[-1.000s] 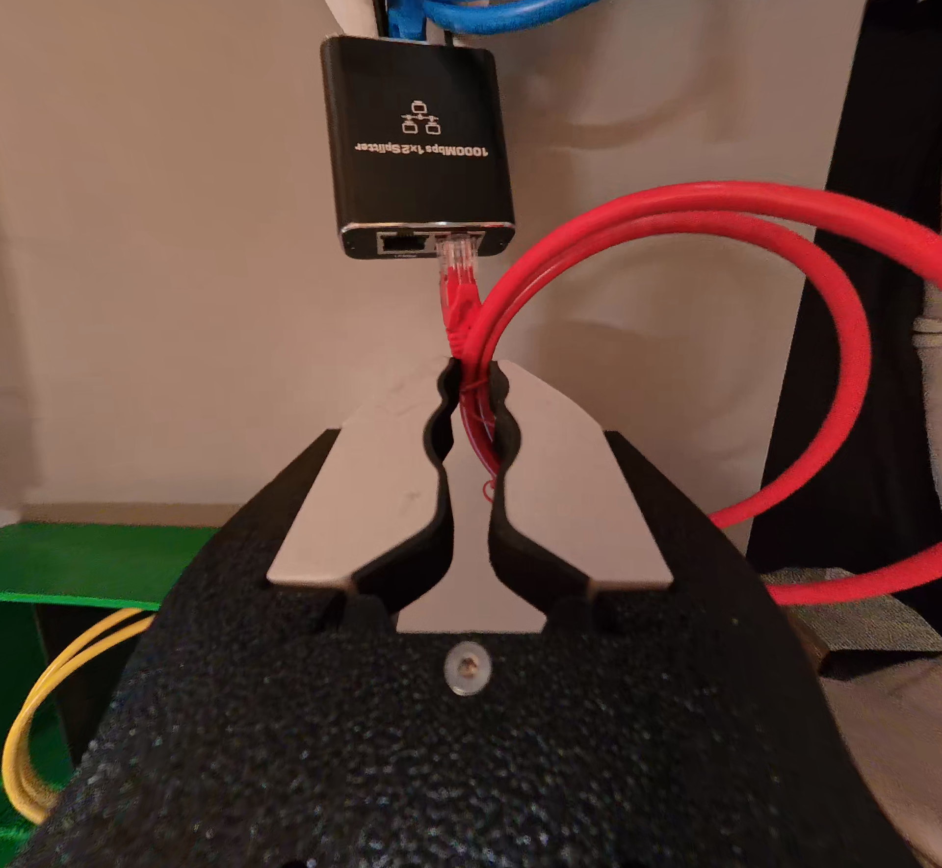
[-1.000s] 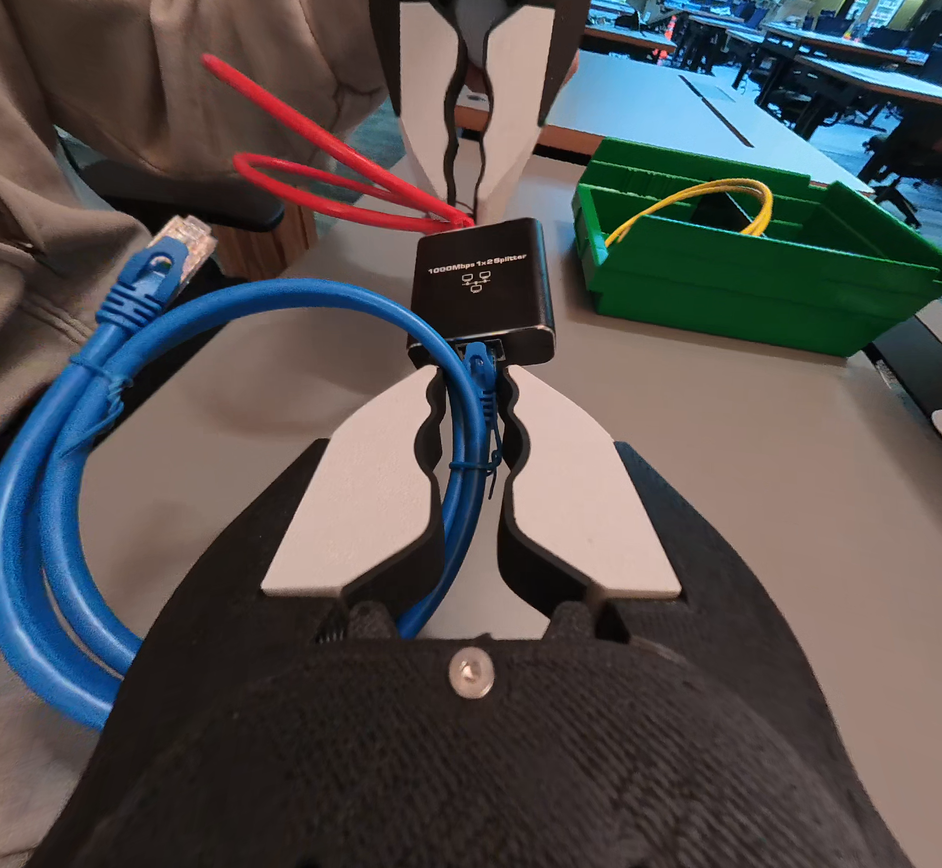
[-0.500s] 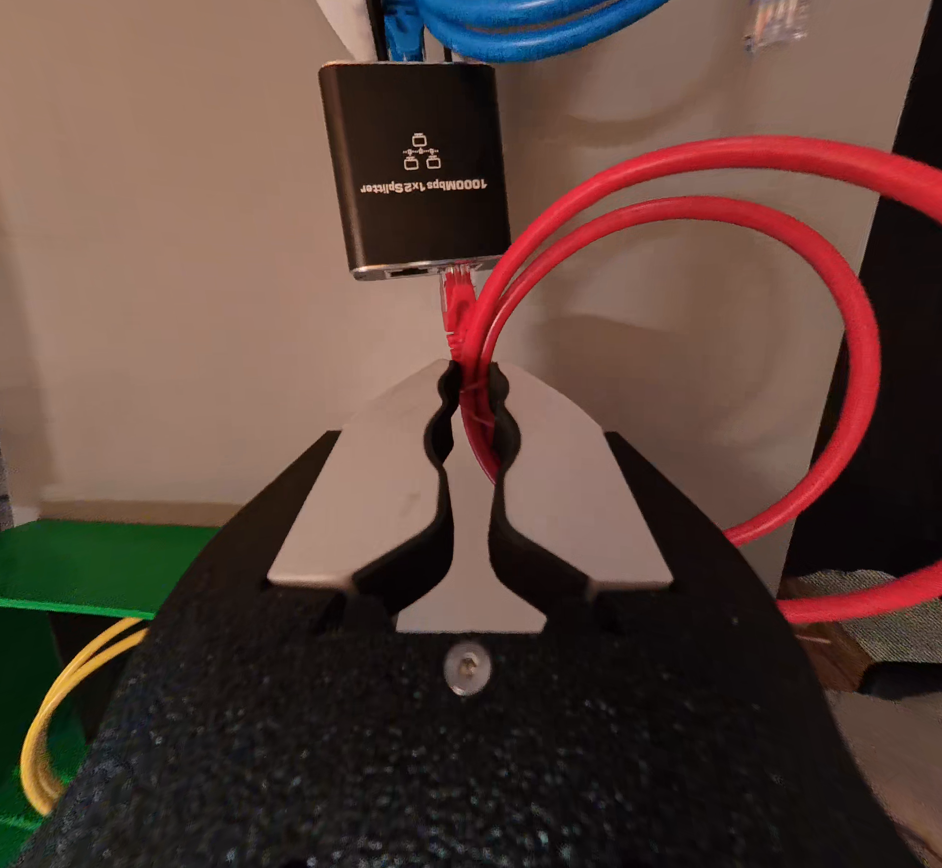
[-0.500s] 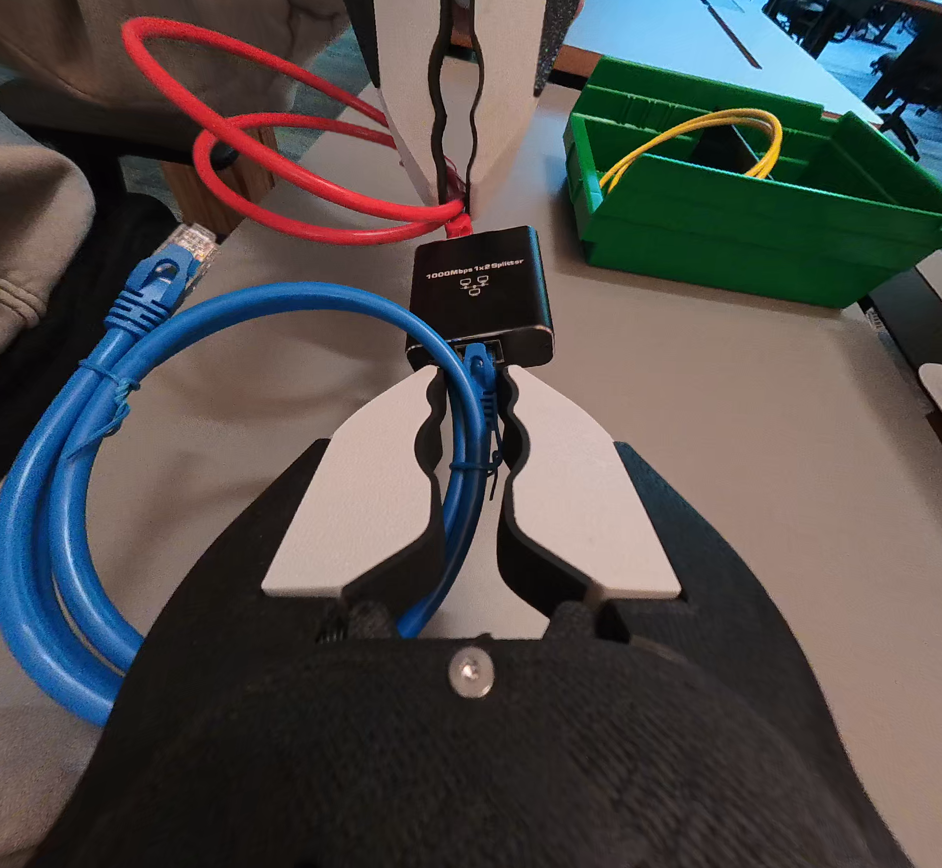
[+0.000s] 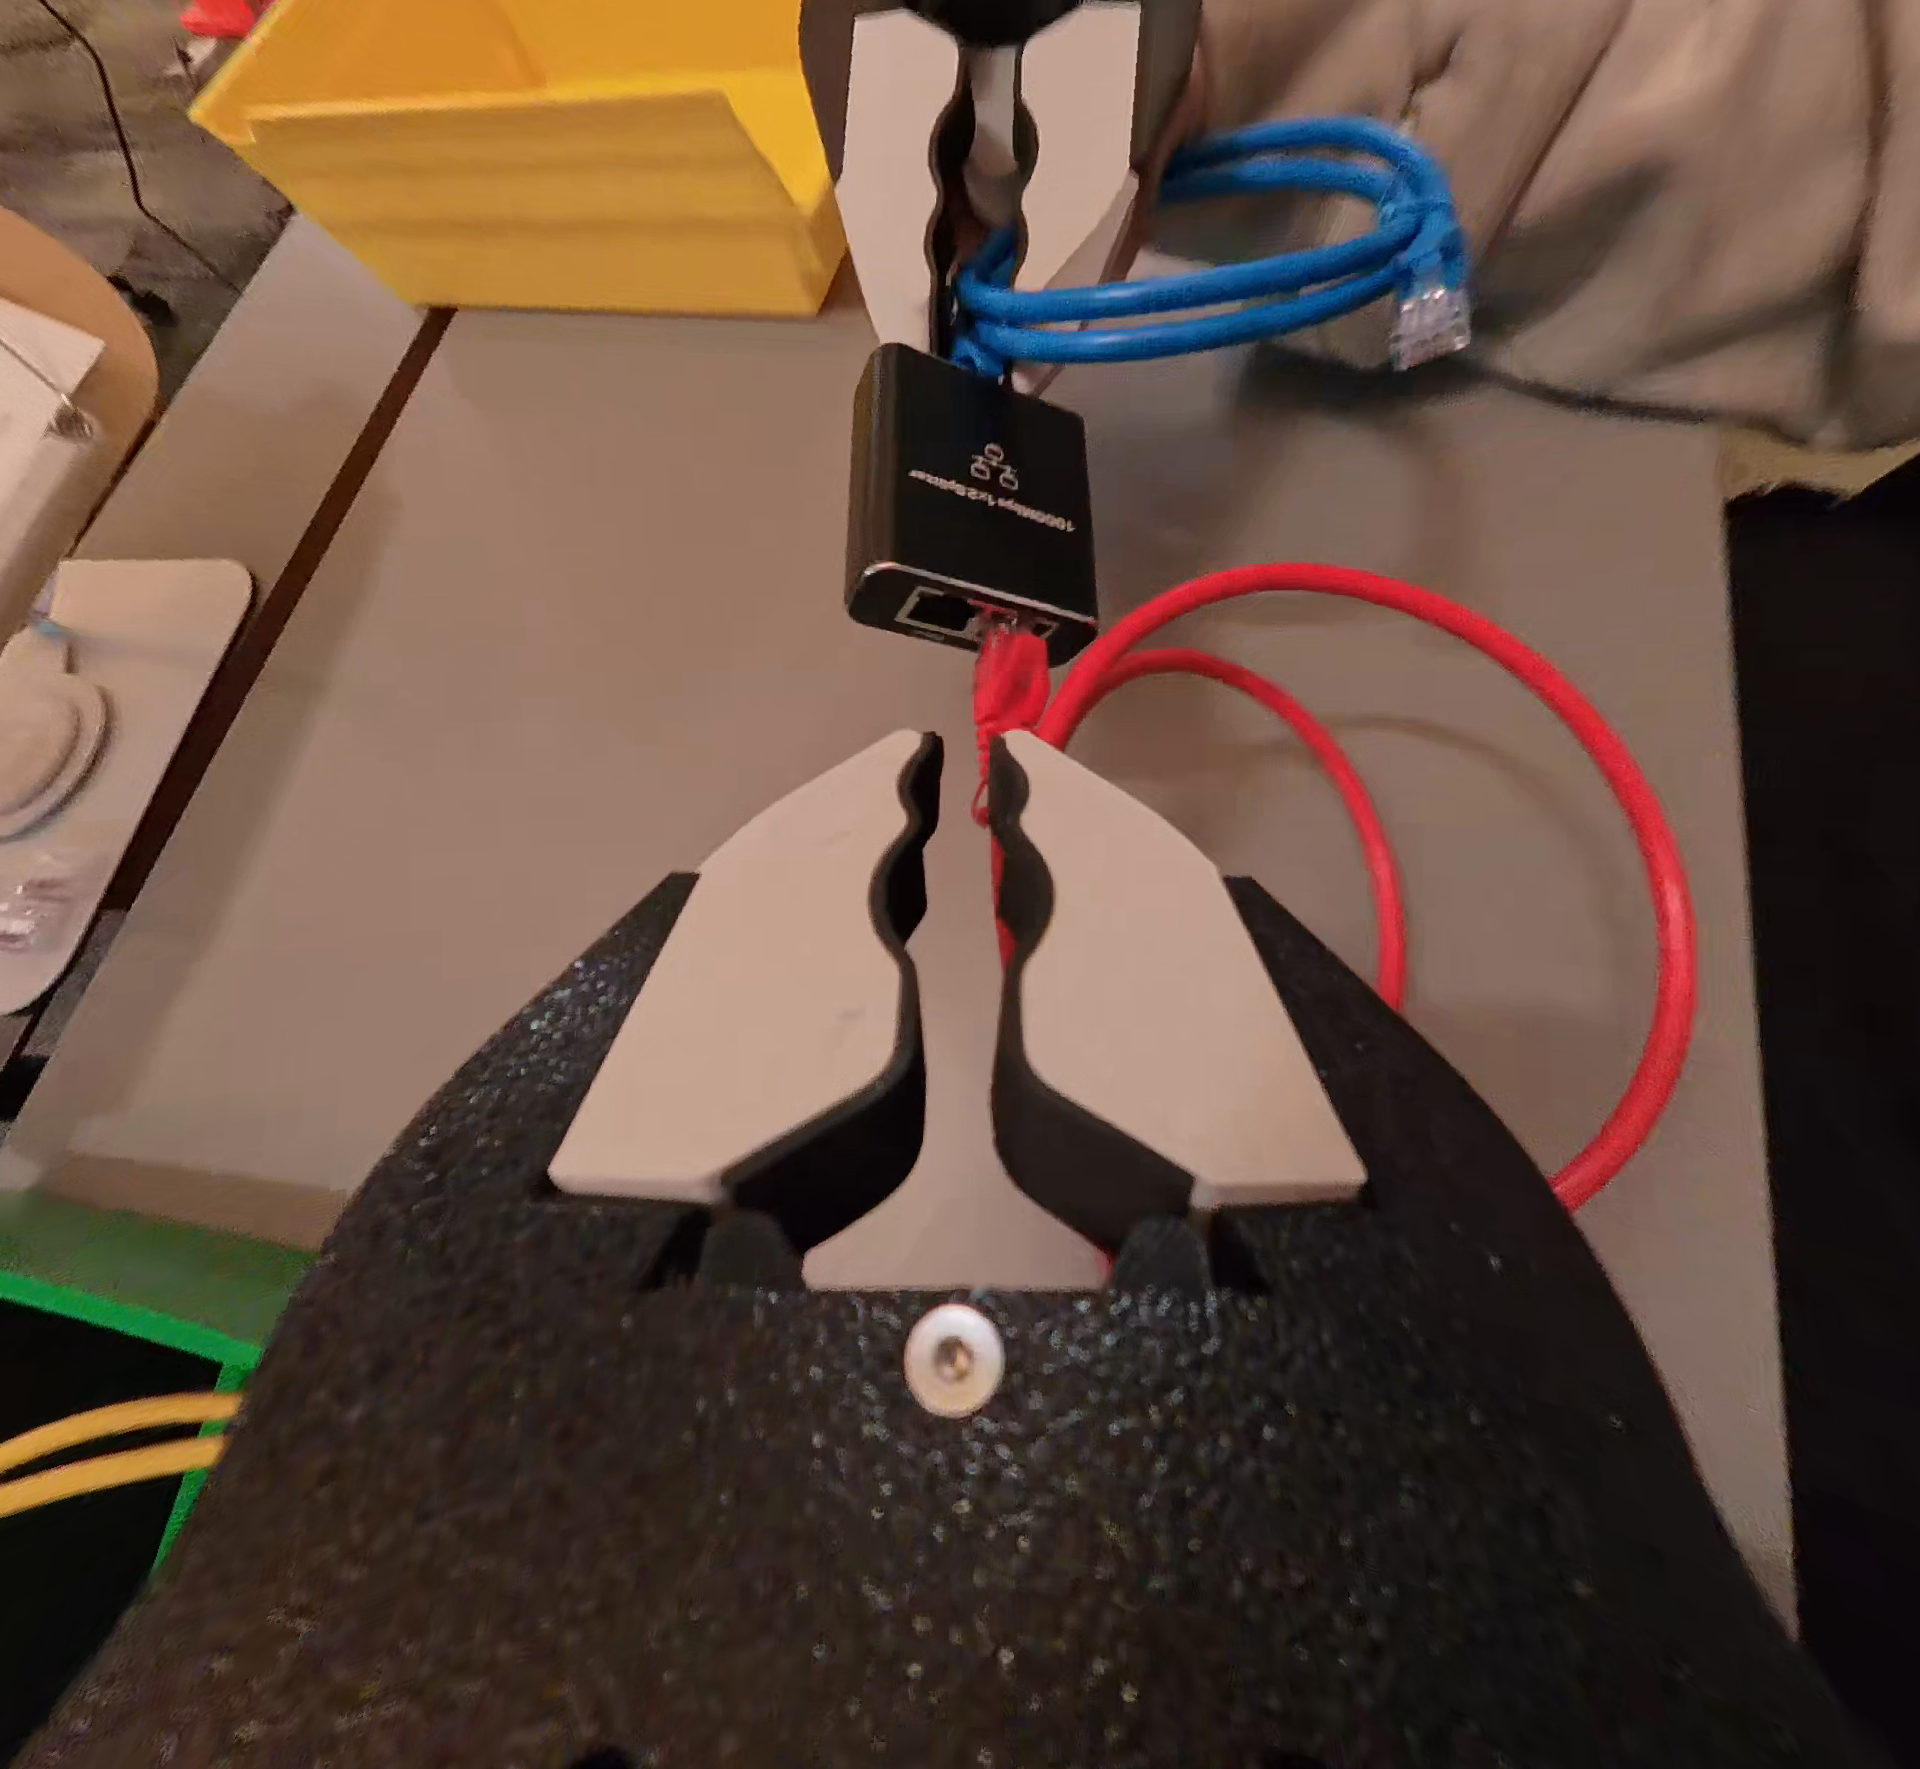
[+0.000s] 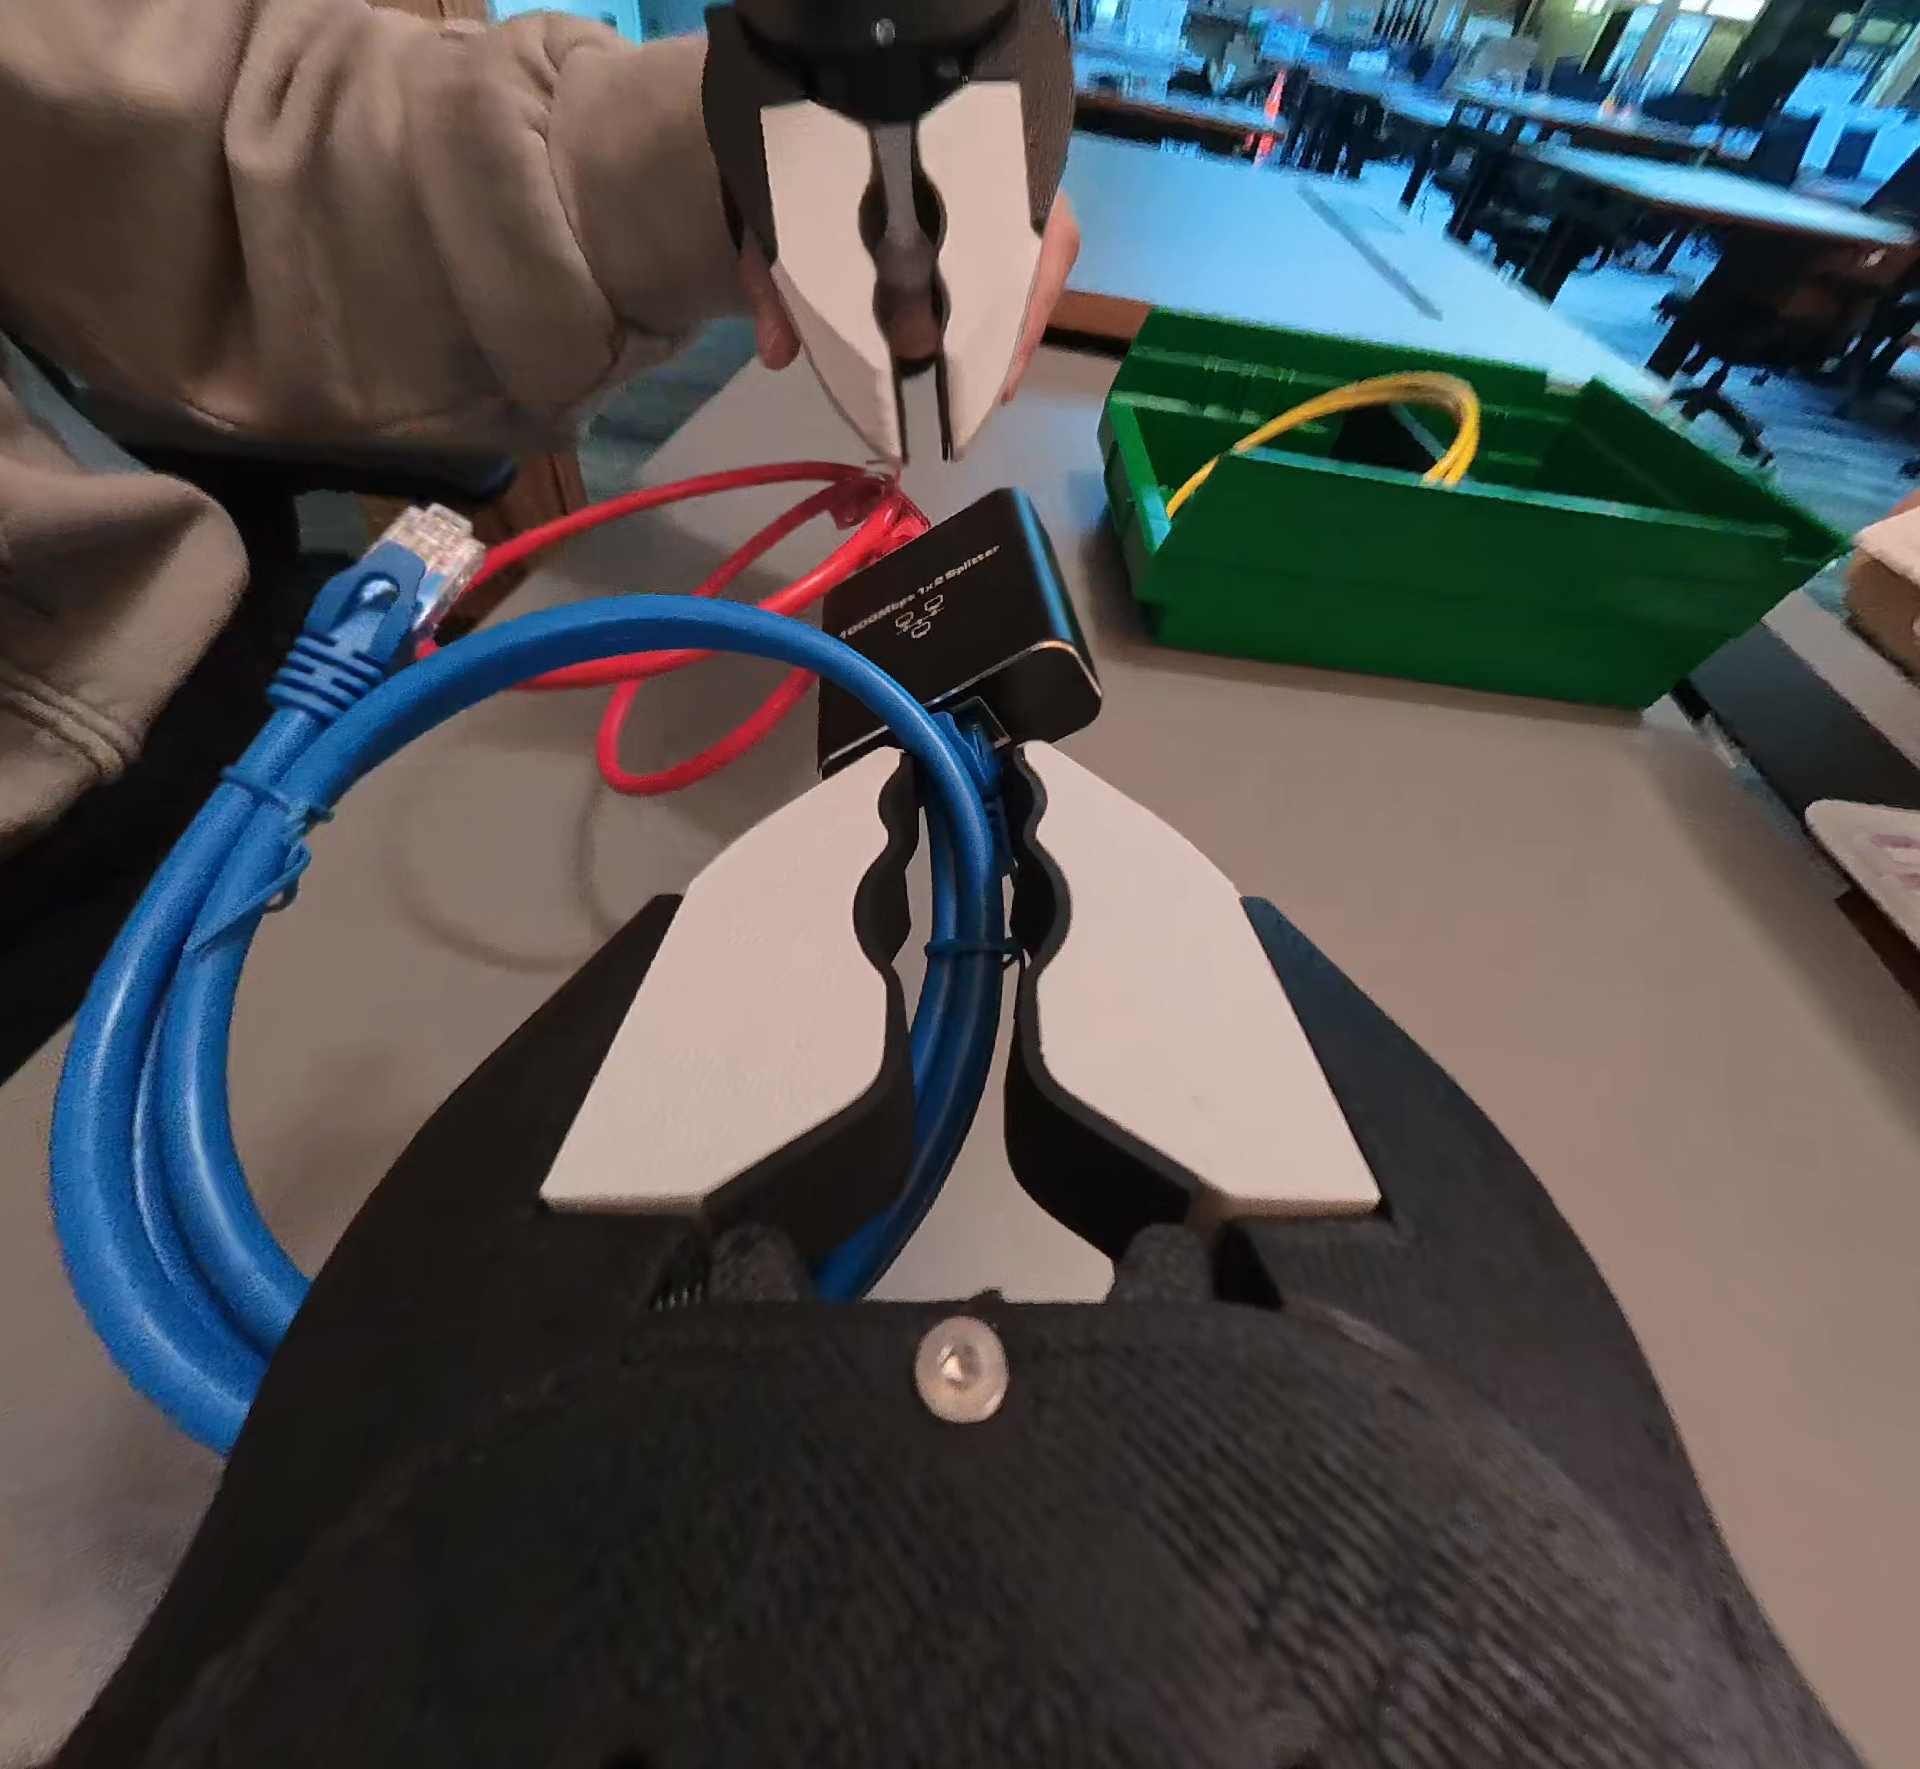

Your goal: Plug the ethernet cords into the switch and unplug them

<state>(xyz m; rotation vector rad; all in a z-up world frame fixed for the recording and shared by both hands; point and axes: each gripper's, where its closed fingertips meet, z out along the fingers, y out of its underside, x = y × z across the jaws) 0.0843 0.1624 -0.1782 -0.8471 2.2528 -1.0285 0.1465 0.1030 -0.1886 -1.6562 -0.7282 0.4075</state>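
The black switch is tilted and turned between the two grippers; it also shows in the right wrist view. My left gripper is shut on the red cord just behind its plug, which sits in the switch's right-hand port. The port beside it is empty. My right gripper is shut on the blue cord, whose plug is in the opposite side of the switch. The blue cord's free plug hangs loose at the left. I cannot tell whether the switch touches the table.
A yellow bin stands behind the right gripper. A green bin holding a yellow cord stands to the right of the switch. The person's beige sleeve is at the left. The table edge runs along the left. Left tips to right tips: about 10 centimetres.
Both grippers have tilted, so the views have swung. The switch has turned and tipped. The red plug has gone from partly in to seated in the port. The red loops now lie lower, by the table.
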